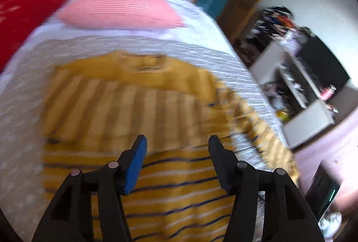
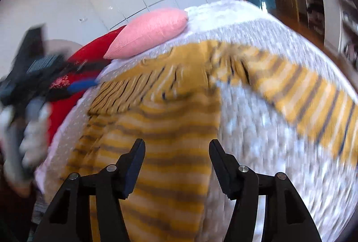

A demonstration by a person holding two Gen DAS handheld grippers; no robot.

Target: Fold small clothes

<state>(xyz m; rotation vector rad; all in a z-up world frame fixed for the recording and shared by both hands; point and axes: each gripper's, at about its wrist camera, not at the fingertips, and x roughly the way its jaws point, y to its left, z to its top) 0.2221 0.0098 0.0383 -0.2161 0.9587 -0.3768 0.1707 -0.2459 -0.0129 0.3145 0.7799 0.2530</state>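
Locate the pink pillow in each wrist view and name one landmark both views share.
Left wrist view: the pink pillow lies upper left of centre, at the far end of the bed, right of the red cushion.
Right wrist view: the pink pillow sits upper left of centre, overlapping the red cushion.
Shared landmark: the yellow striped garment spread on the bed, nearer than the pillow.

1. The left gripper (image 1: pixel 176 141) points forward and down over the yellow striped sweater (image 1: pixel 138 108), its jaws parted with nothing between them.
2. One left finger carries a blue pad (image 1: pixel 135 166); the other finger is black.
3. The right gripper (image 2: pixel 176 146) also tilts down above the sweater's lower body, jaws apart, pads clear of the cloth.
4. In the right wrist view the left gripper shows blurred at the sweater's left edge.
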